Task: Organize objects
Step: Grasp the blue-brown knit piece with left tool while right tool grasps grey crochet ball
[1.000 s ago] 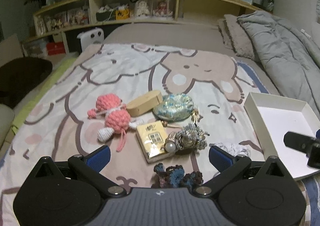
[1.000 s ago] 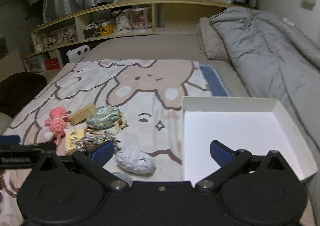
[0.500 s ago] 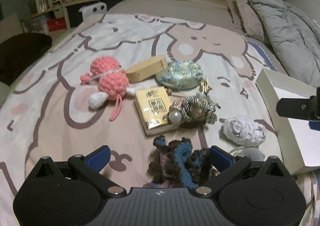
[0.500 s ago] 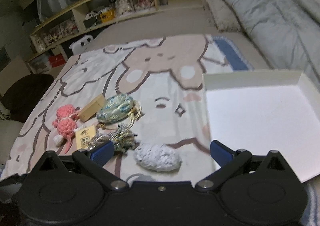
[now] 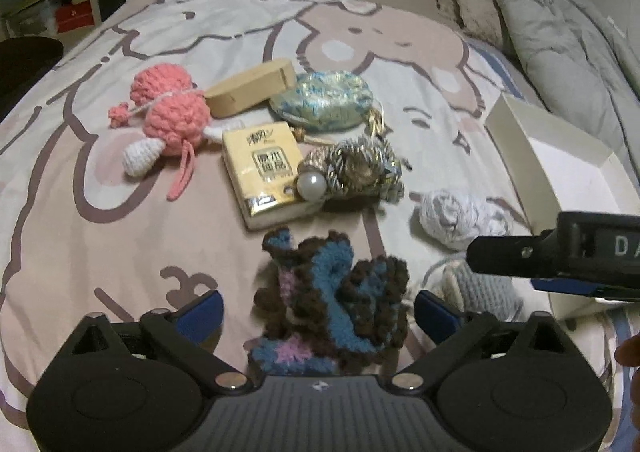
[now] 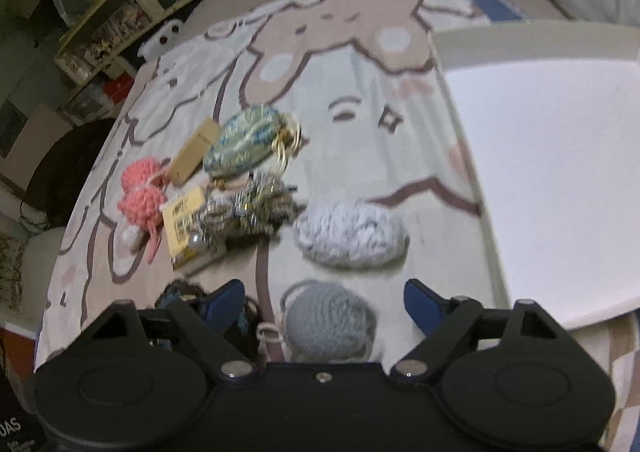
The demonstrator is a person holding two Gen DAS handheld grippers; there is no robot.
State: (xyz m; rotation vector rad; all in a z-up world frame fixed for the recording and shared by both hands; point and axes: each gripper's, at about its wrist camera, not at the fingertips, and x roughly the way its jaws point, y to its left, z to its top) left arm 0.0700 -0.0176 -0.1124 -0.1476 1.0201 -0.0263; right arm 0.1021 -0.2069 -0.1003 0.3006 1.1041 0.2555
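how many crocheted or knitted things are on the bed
4: pink crochet toy at far left, brown-blue piece between the left tongs, white ball by the box, grey piece between the right tongs.

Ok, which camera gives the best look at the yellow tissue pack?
The left wrist view. There the tissue pack lies sharp and near the middle, its printed top readable, with the silvery ornament over one corner. In the right wrist view the pack is small, blurred and partly hidden by that ornament.
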